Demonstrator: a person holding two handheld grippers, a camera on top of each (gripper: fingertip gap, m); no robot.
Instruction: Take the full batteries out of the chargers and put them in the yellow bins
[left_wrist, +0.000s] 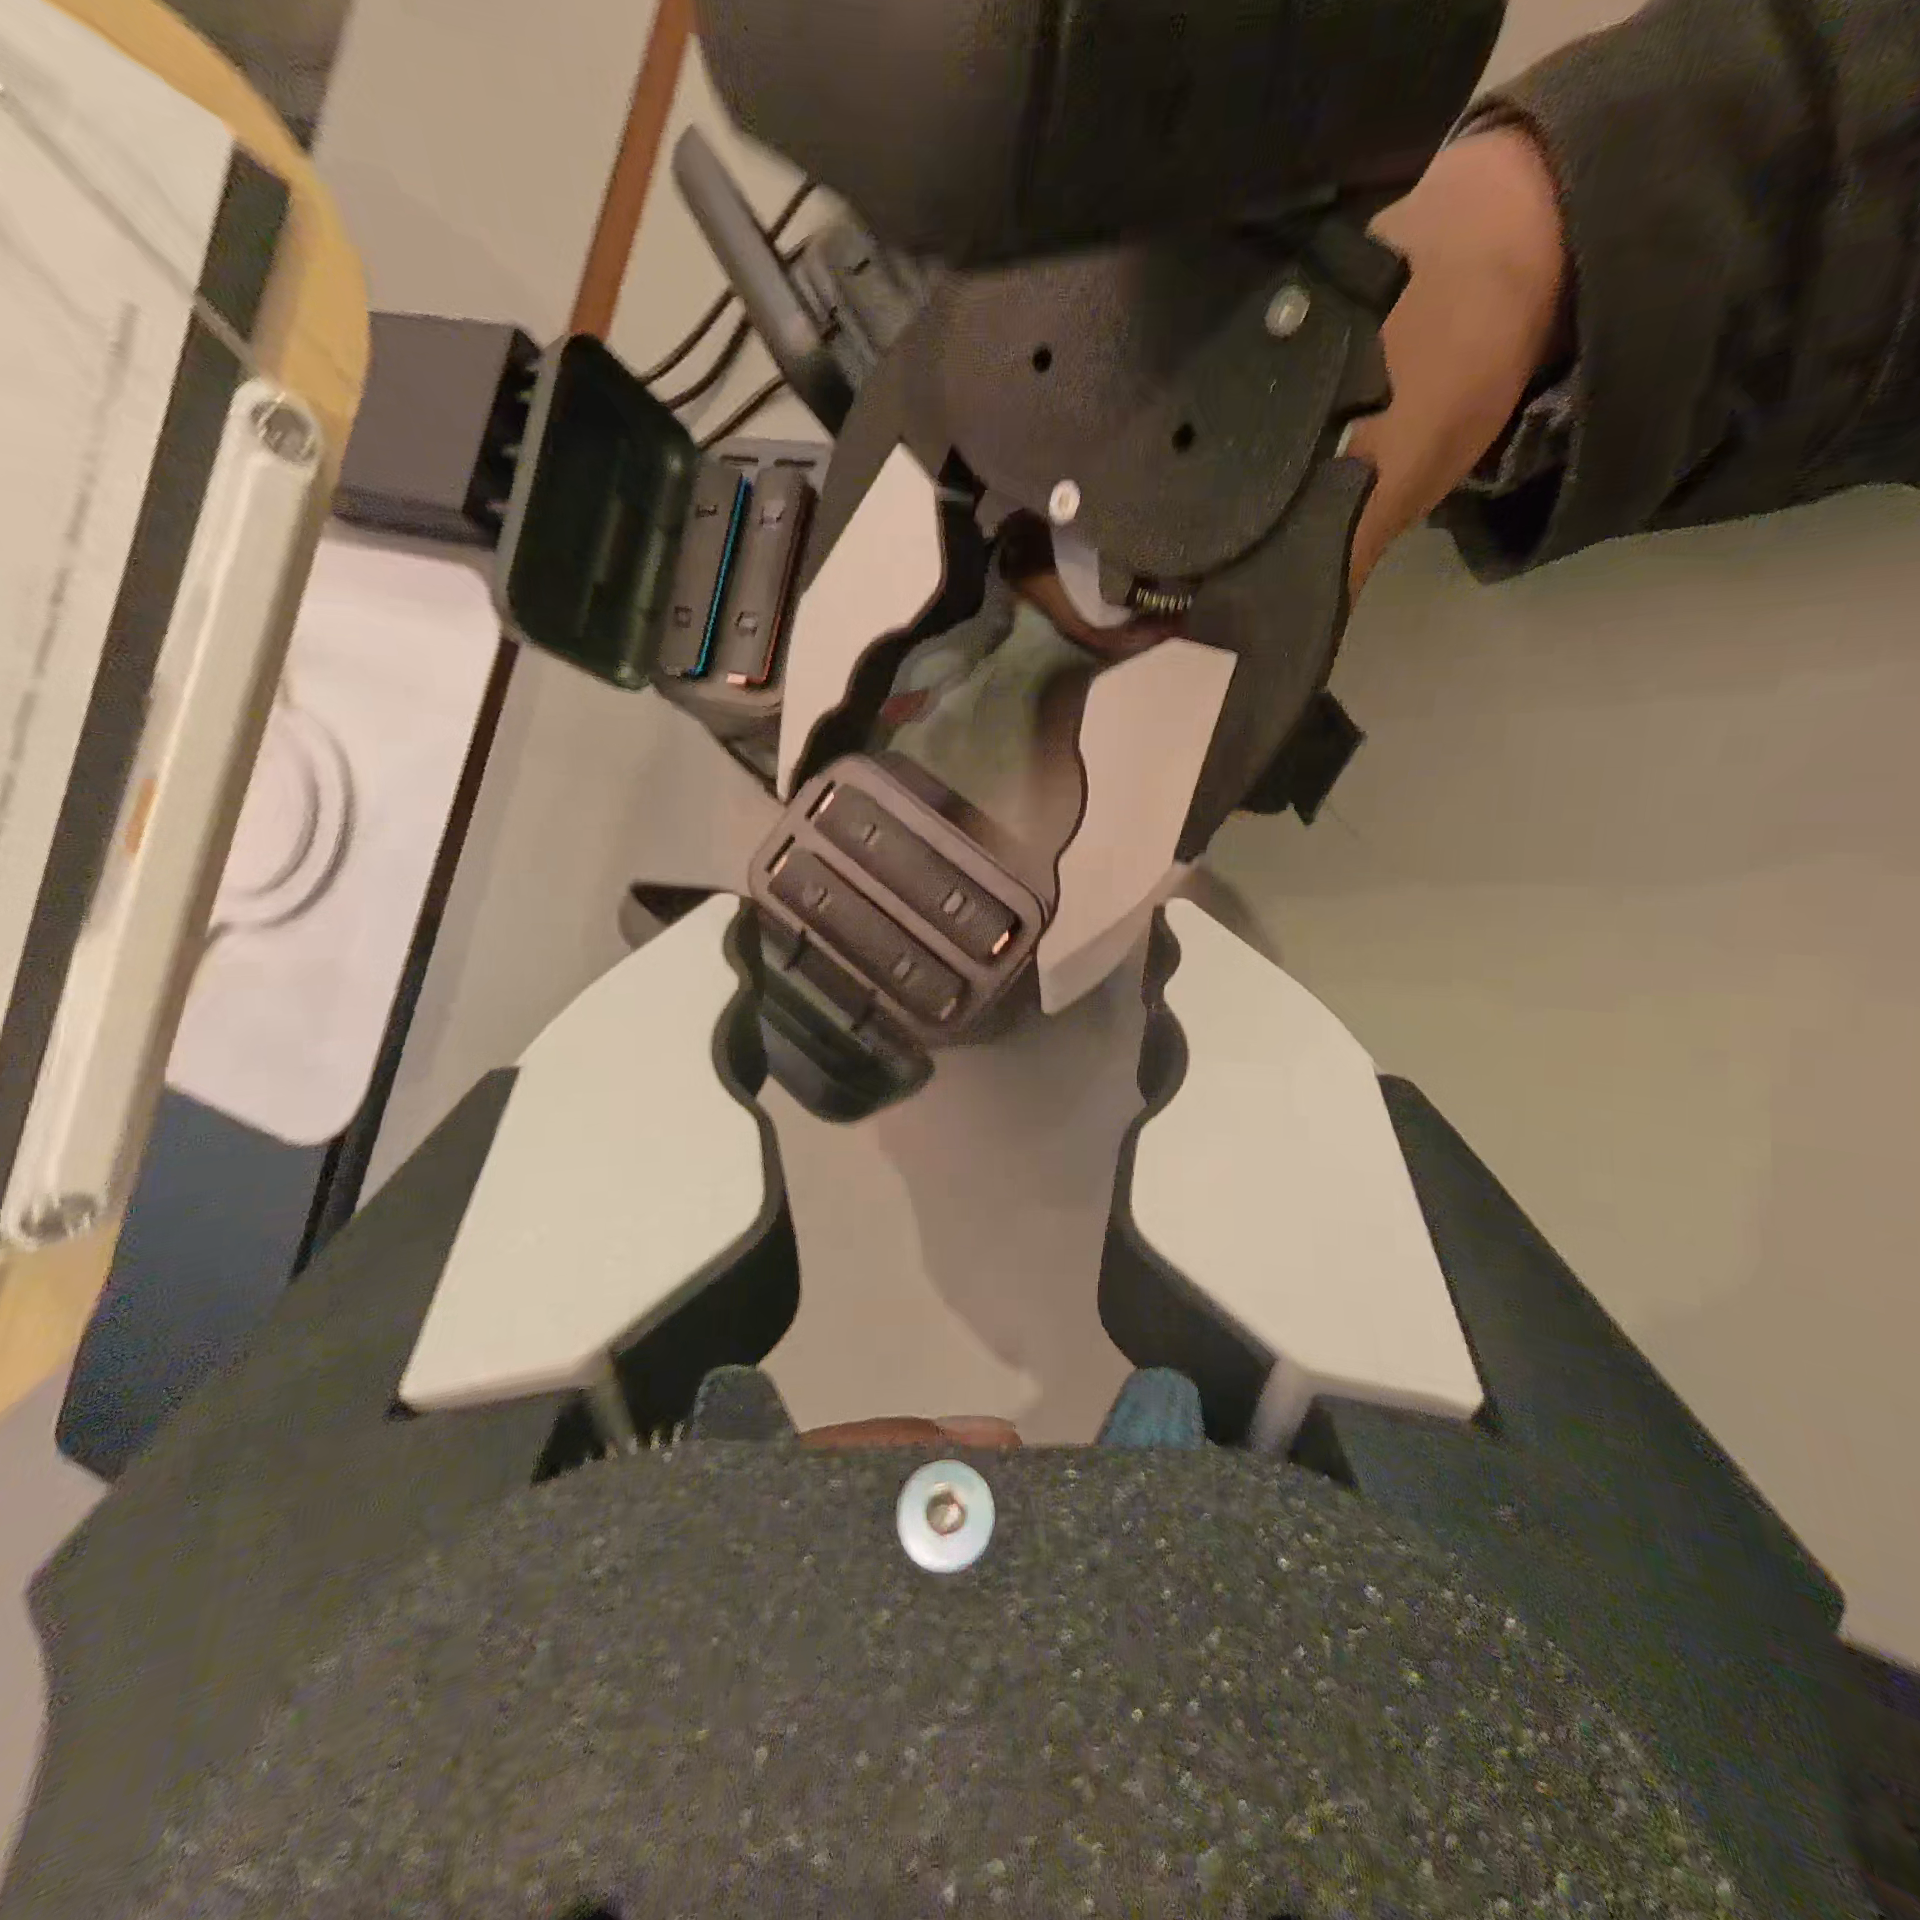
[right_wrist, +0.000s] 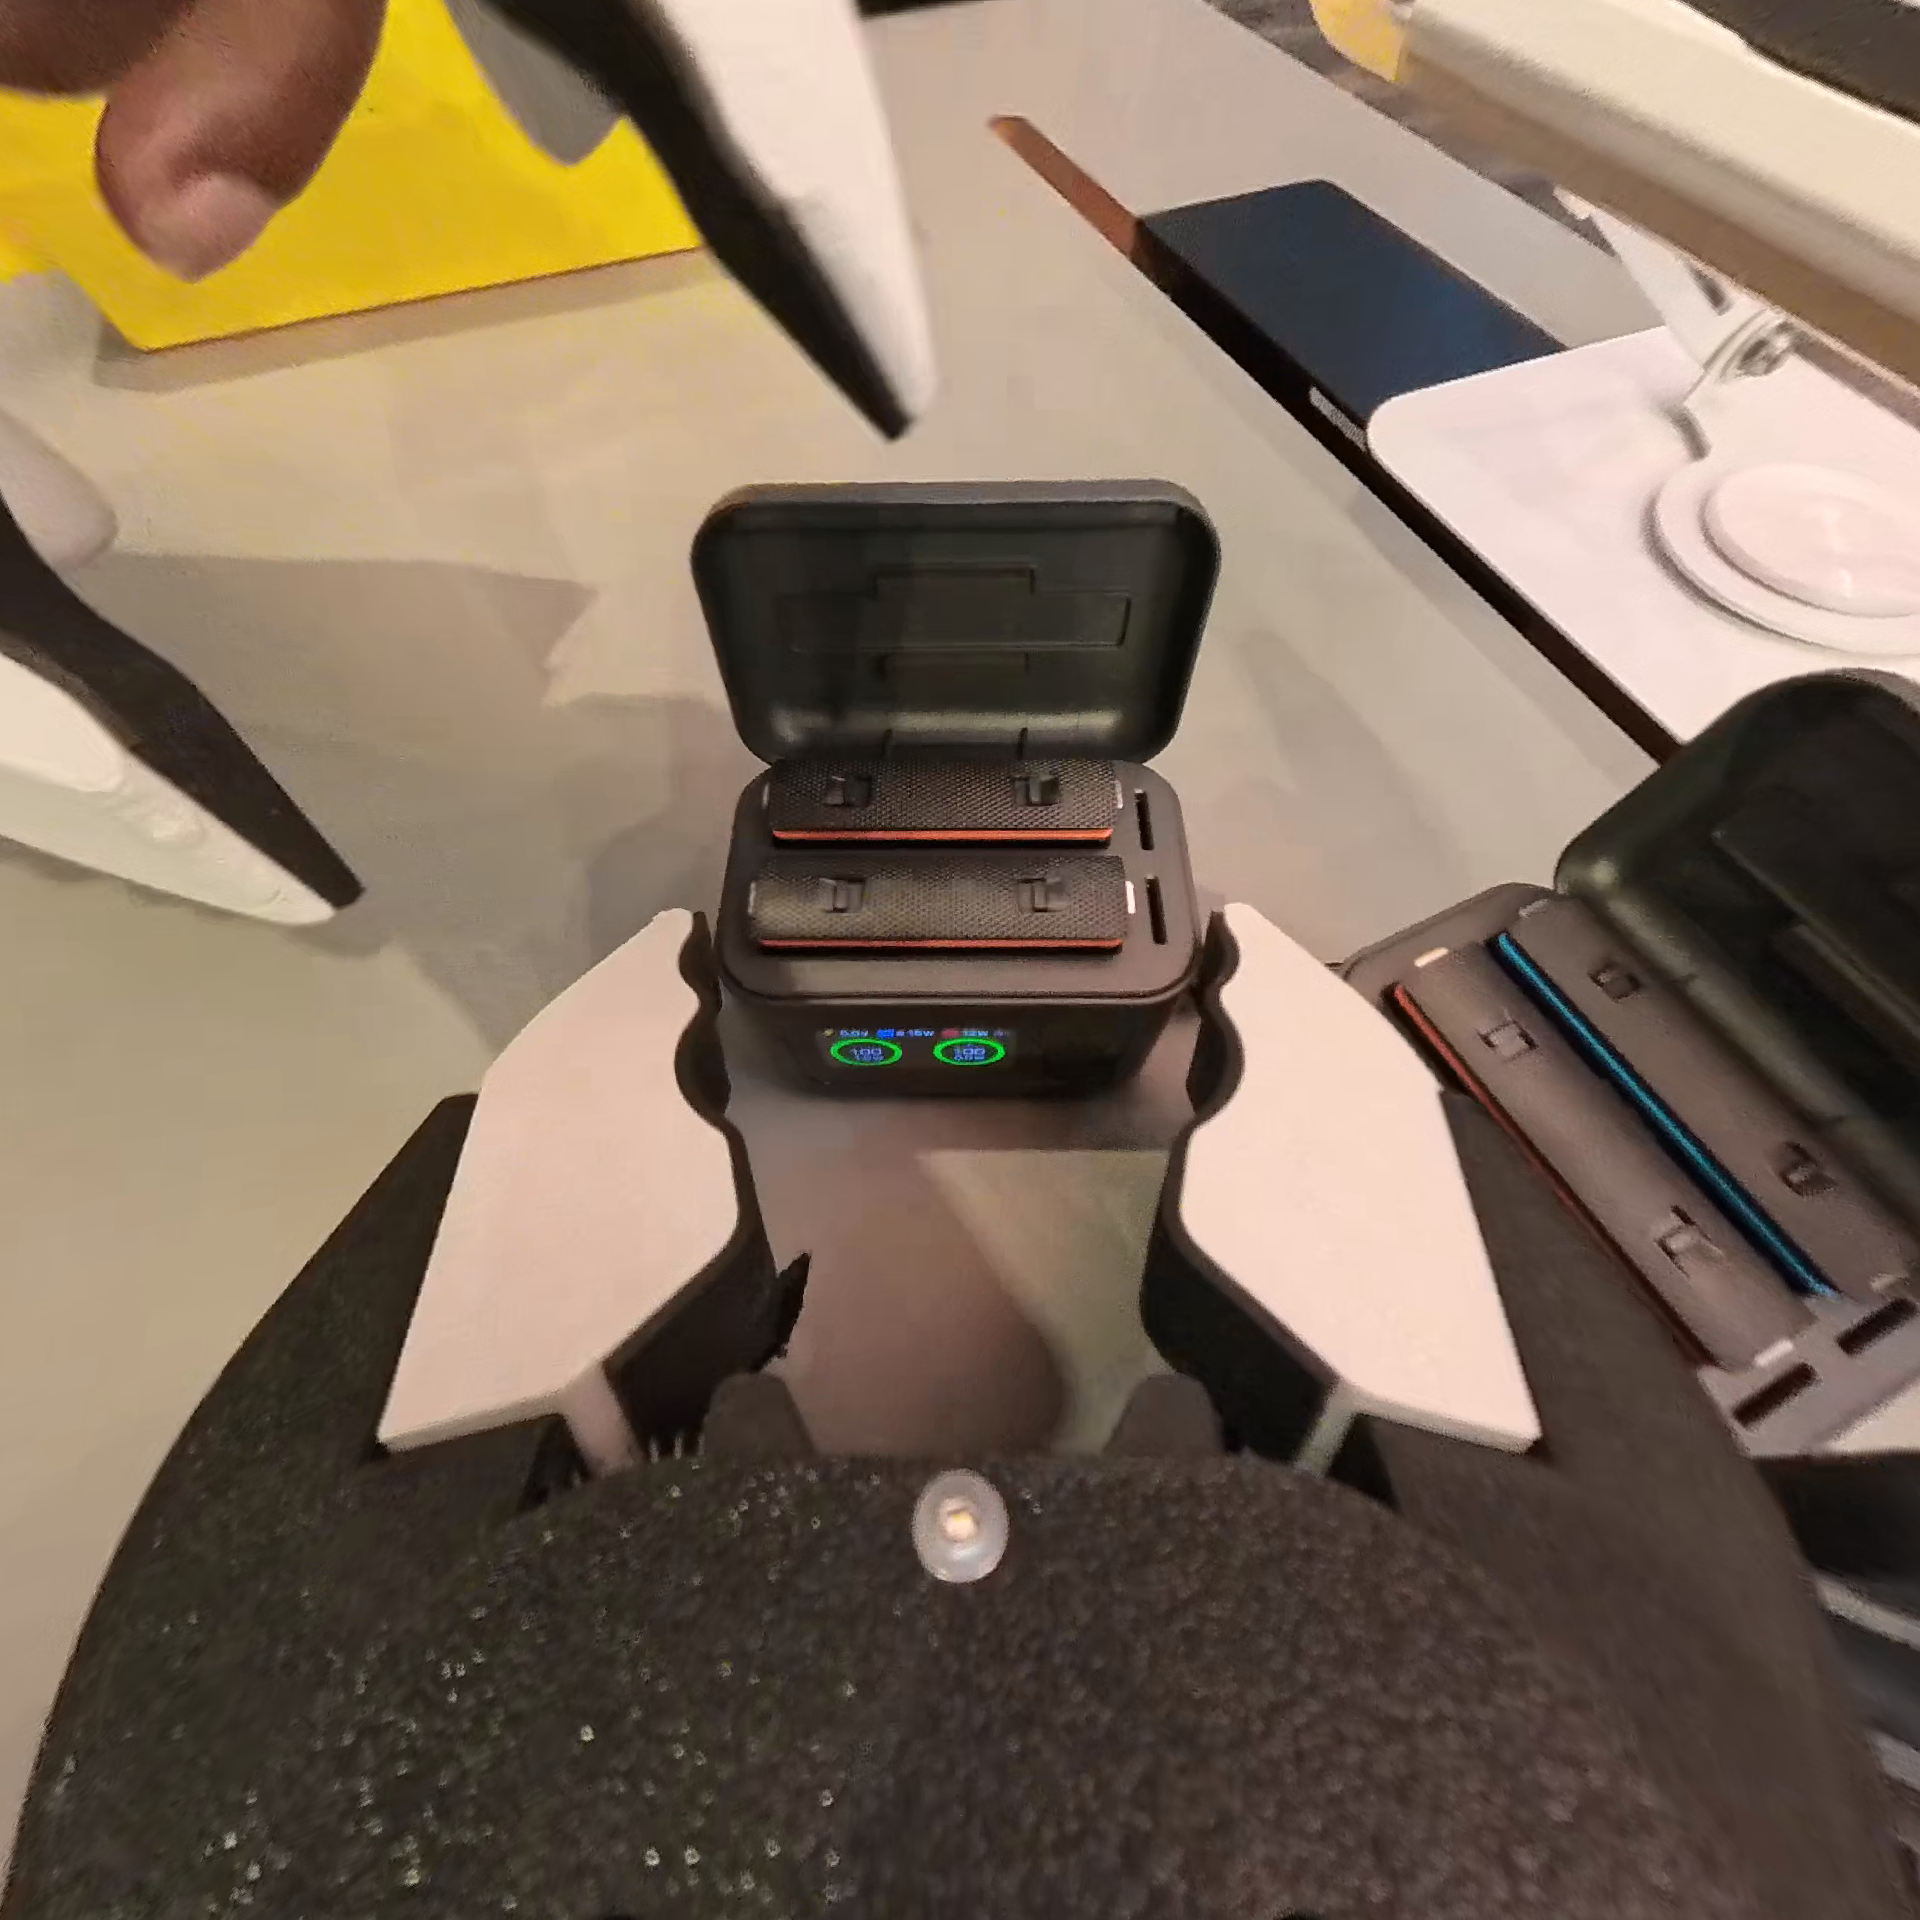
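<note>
Grey tabletop (right_wrist: 312, 644) runs under everything, and at the far left of the right wrist view sits the yellow bin (right_wrist: 416, 229), well apart from the work. My left gripper (left_wrist: 951, 1049) comes in from that side with its fingers spread wide and nothing between them, its tips hanging just over the charger (right_wrist: 951, 966). That charger stands lid-up in the middle, two batteries (right_wrist: 940, 904) seated in its slots, both screen rings green. My right gripper (right_wrist: 951, 997) clamps the charger's sides and steadies it. Further right a second charger (right_wrist: 1621, 1164) lies open with batteries inside. I judge the step to be pulling the first battery: my left fingers need to drop around one battery's ends, close, and lift straight up while my right keeps the case down.
</note>
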